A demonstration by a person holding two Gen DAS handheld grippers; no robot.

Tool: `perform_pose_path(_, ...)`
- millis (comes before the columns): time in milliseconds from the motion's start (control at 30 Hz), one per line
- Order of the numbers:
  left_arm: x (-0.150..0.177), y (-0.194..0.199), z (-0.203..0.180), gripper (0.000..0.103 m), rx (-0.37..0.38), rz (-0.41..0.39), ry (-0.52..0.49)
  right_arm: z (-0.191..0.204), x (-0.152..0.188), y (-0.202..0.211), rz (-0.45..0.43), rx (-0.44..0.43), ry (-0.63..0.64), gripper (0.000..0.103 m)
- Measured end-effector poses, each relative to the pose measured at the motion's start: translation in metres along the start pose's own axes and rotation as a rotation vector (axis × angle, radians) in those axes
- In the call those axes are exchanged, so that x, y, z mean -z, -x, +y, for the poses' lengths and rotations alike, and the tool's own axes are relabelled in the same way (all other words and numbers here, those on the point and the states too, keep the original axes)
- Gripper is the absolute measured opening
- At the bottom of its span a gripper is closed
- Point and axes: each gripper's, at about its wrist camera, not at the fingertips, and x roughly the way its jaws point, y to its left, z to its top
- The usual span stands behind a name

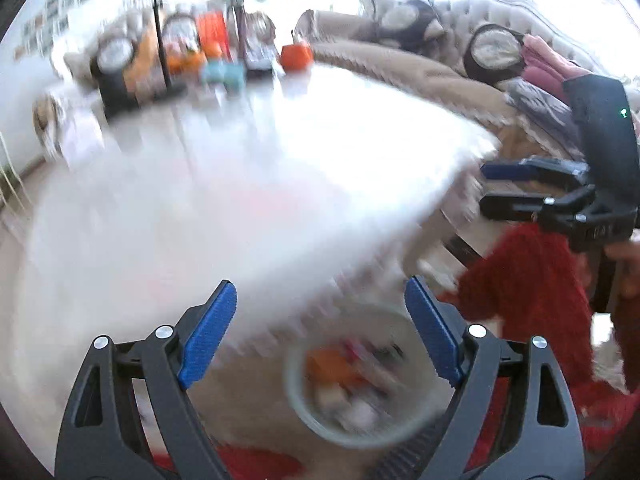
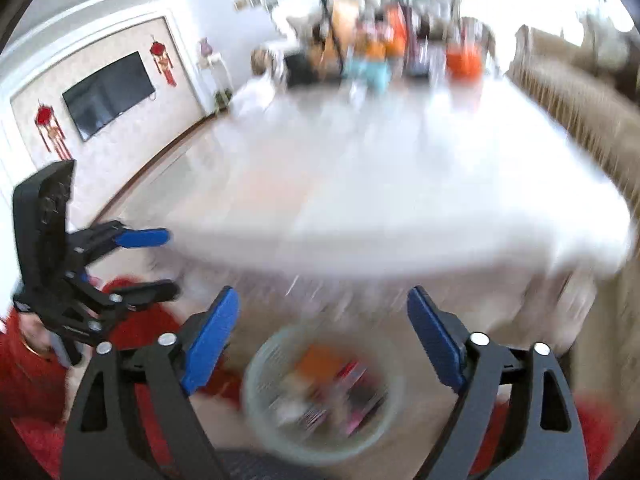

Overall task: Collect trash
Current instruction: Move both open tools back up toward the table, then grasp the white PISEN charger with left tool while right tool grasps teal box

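- left tongs (image 1: 320, 312): blue pads apart, nothing between them.
- right tongs (image 2: 322, 312): apart, empty.
- trash bin (image 2: 320, 392): on the floor below the near edge of the tabletop (image 2: 400, 184), holding blurred wrappers.
- step, as judged: between pickups; near tabletop looks bare.
- next: find remaining litter, possibly among the far clutter (image 2: 376, 52).

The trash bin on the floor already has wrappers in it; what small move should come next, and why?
Probably steady both hands and look over the white table: the left gripper and right gripper are open and empty, and the bin holds trash.
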Motion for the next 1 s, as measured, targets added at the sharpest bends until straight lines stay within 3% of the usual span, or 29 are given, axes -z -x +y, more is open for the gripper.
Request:
perform_pose_path(100, -0.058, -0.022, 0.031, 0.084, -0.028, -0.080, -0.010, -0.015, -0.057, -0.021, -0.101, 0.048, 0.118, 0.084)
perform_pose_path(167, -0.096, -0.052, 0.057, 0.084, -0.026, -0.075, 0.037, -0.025, -0.095, -0.048, -0.124, 0.044, 0.167, 0.084)
perform_pose_path(400, -0.193, -0.173, 0.140, 0.084, -0.058, -0.005, 0.216, -0.042, -0.192, -0.170, -0.067, 0.094, 0.375, 0.084)
perform_pose_path(500, -0.206, -0.210, 0.160, 0.084, -0.061, 0.025, 0.229, -0.043, -0.221, -0.223, 0.001, 0.108, 0.467, 0.084)
perform_pose_path(600, -0.210, -0.231, 0.173, 0.084, -0.013, 0.037, 0.220, -0.040, -0.244, -0.267, 0.051, 0.105, 0.543, 0.084)
perform_pose_path(700, -0.214, -0.246, 0.178, 0.085, -0.076, 0.050, 0.141, -0.038, -0.258, -0.298, 0.086, 0.090, 0.585, 0.084)
perform_pose_path(1000, -0.232, -0.272, 0.182, 0.085, 0.035, 0.071, -0.002, -0.034, -0.276, -0.344, 0.162, 0.046, 0.610, 0.083)
